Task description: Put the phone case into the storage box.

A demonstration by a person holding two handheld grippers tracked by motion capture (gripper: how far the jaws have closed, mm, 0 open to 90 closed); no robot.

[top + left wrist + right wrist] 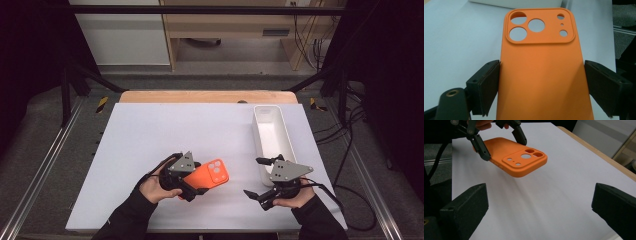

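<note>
Pinching an orange, soft-looking phone case with rounded corners and a raised camera block (207, 175) by its two long edges, the left gripper (541, 82) has a black pad pressed flat against each side, as the left gripper view shows. The case's back faces up, its round camera holes at the end farthest from the jaws. In the right gripper view the case hangs clear of the surface, tilted a little, with a soft shadow on the white sheet beneath it. In the high view the person's left hand (152, 187) wraps the gripper's body, the grey three-cornered plate on top, and the case juts out toward the middle of the table.

The right gripper (260, 177) is held in the right hand (295, 199) near the table's front right, well apart from the case; its jaws stand spread wide with nothing between them, pointing toward the case.

Both work over a large white rectangular sheet (165, 130) covering a light wooden tabletop (200, 96). A long, narrow white plastic tray (270, 131) lies lengthwise along the sheet's right side, just beyond the right gripper.
</note>
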